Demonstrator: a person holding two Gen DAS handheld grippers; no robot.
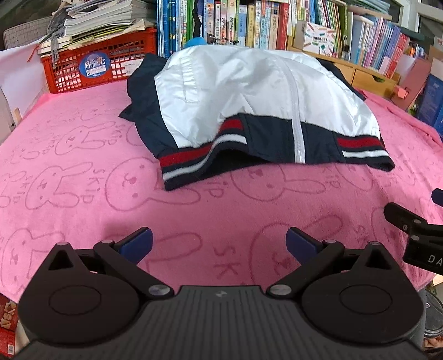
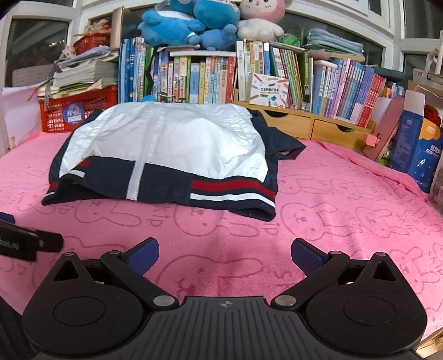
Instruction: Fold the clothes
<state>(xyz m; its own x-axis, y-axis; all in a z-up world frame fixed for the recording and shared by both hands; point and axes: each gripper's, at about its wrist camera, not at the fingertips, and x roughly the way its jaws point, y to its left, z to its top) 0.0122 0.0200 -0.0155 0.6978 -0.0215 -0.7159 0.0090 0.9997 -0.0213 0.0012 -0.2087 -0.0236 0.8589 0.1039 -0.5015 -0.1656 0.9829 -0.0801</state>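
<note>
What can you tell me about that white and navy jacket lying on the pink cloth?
The jacket lies front up on the pink rabbit-print towel, sleeves tucked under so it forms a rough rectangle. Its upper body is shiny white, thin crinkly fabric; the lower part and sides are navy. A white zipper strip runs down the middle, closed. The ribbed hem carries red and white stripes. The left hem corner lifts slightly and spreads outward. Nothing touches it but the towel; both grippers are short of it, fingers apart.

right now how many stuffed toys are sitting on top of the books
3, though more may be hidden: a blue plush on the left, a second blue plush beside it, overlapping, and a pink and white plush on the right, all atop the bookshelf.
</note>
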